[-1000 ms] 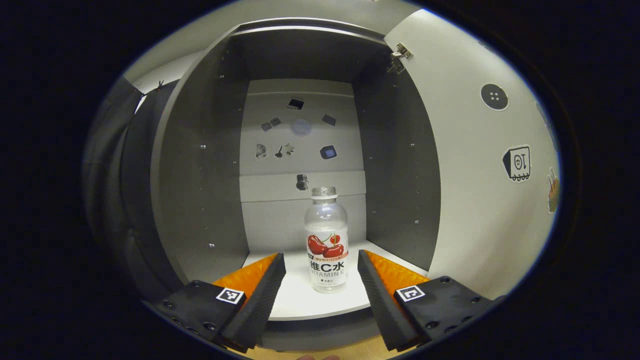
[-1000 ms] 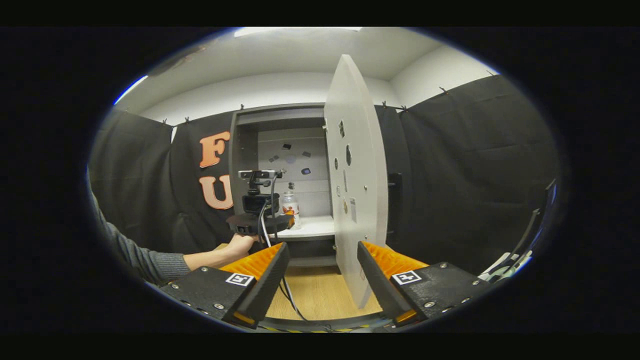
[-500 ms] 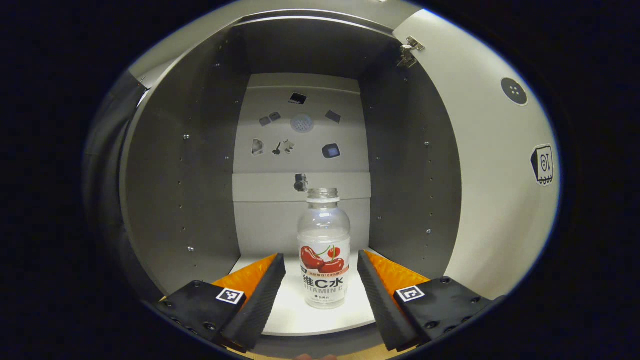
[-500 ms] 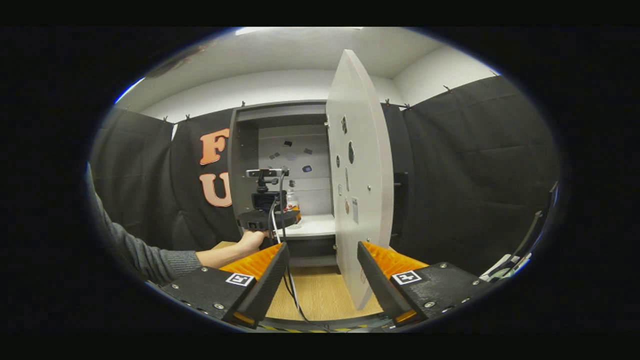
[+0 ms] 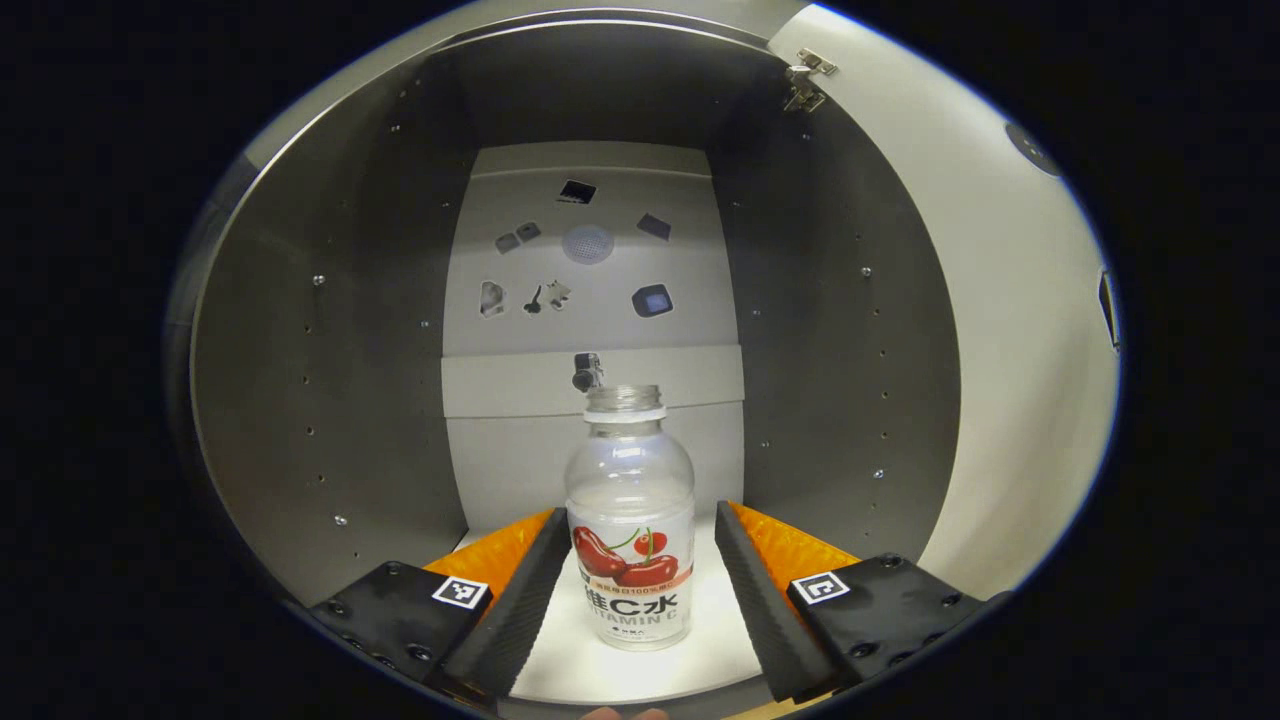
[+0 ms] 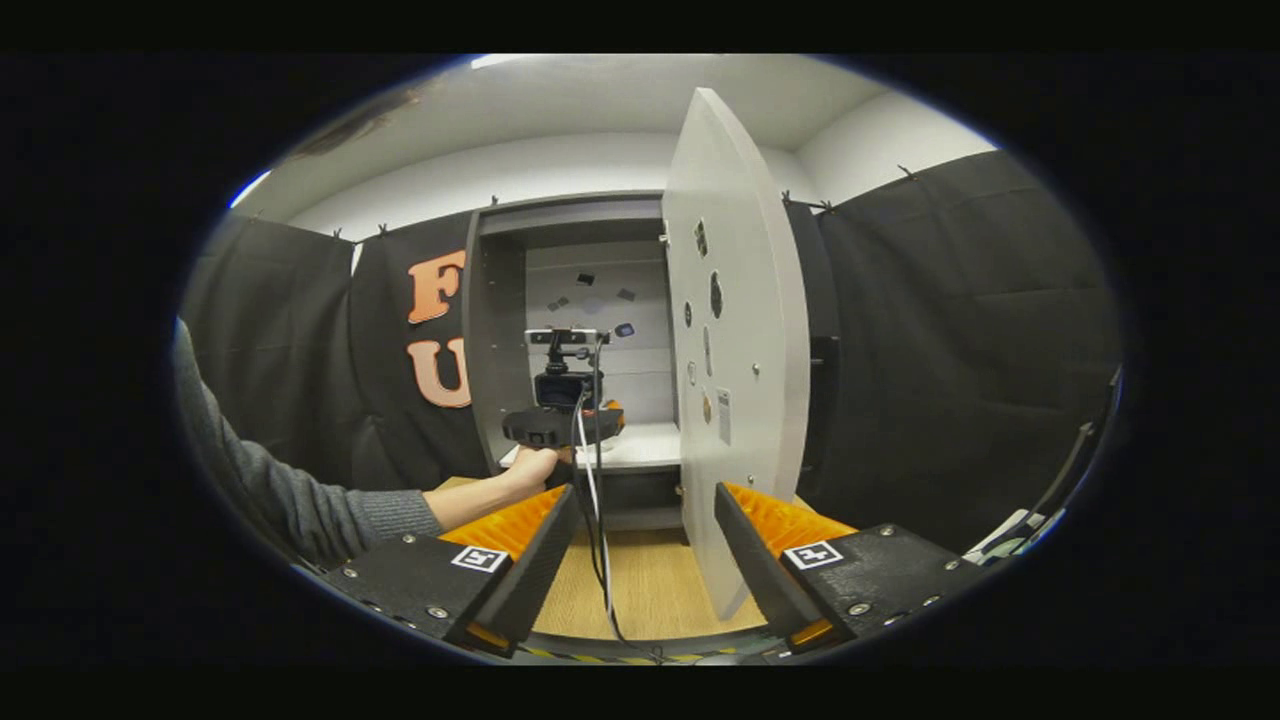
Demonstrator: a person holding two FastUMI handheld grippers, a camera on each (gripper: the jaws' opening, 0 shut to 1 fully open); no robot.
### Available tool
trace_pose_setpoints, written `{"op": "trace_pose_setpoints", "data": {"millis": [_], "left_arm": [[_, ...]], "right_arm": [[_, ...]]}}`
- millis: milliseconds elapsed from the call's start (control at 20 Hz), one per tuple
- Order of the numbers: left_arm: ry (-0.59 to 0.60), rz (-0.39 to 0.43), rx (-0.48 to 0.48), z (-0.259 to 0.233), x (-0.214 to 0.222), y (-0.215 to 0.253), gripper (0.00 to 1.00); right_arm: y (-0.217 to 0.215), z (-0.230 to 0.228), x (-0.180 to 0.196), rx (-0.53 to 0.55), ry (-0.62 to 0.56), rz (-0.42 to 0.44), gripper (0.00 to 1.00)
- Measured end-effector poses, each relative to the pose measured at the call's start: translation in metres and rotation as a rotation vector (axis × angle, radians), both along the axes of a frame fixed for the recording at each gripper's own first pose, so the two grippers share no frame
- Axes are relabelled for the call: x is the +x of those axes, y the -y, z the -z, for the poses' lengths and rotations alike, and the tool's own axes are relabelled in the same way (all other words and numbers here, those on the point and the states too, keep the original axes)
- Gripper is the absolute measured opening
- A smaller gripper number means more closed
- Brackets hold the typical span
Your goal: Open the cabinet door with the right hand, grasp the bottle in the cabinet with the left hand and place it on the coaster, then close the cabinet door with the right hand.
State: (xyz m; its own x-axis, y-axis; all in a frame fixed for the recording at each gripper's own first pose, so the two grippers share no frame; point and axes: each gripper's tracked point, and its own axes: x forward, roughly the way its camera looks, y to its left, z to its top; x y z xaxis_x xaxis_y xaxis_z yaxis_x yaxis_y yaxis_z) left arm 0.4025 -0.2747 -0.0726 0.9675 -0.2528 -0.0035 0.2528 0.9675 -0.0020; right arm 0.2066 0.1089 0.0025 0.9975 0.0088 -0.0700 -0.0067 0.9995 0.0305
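Standing upright at lower centre, the clear cherry-labelled bottle [image 5: 630, 520] is uncapped. The left gripper [image 5: 632, 590] flanks it, jaws open. The right gripper [image 6: 640, 560] is open too.

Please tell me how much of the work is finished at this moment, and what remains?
Done: the cabinet door stands wide open. In hand: the open left tongs bracket the upright bottle on the cabinet shelf, not yet pressing it. The right tongs are open, away from the door. Left: grip the bottle, carry it to the coaster, shut the door.
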Motion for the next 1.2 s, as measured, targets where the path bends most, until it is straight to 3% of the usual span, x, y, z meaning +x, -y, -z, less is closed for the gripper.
{"op": "trace_pose_setpoints", "data": {"millis": [50,150,450,550,650,700,1200], "left_arm": [[-0.006,-0.011,0.005,0.003,0.003,-0.001,0.95],[-0.020,-0.010,-0.013,0.006,0.006,0.001,0.95],[-0.036,-0.014,-0.007,0.009,0.020,-0.001,0.94],[-0.038,-0.009,-0.008,0.010,0.020,0.001,0.85],[-0.038,-0.003,-0.011,0.009,0.019,0.002,0.85],[-0.036,-0.002,-0.010,0.009,0.020,0.003,0.86],[-0.013,0.027,-0.041,-0.017,-0.008,-0.009,0.84]], "right_arm": [[0.000,0.001,-0.001,0.003,-0.005,-0.002,0.85],[-0.002,0.001,-0.002,0.010,-0.009,-0.004,0.89],[-0.003,0.005,-0.003,0.026,-0.026,-0.001,0.85],[-0.005,0.004,-0.005,0.032,-0.024,-0.004,0.85],[-0.004,0.006,-0.002,0.029,-0.026,0.000,0.81],[-0.004,0.005,-0.004,0.029,-0.026,0.000,0.85],[-0.009,0.005,-0.004,0.044,-0.019,-0.011,0.85]]}}
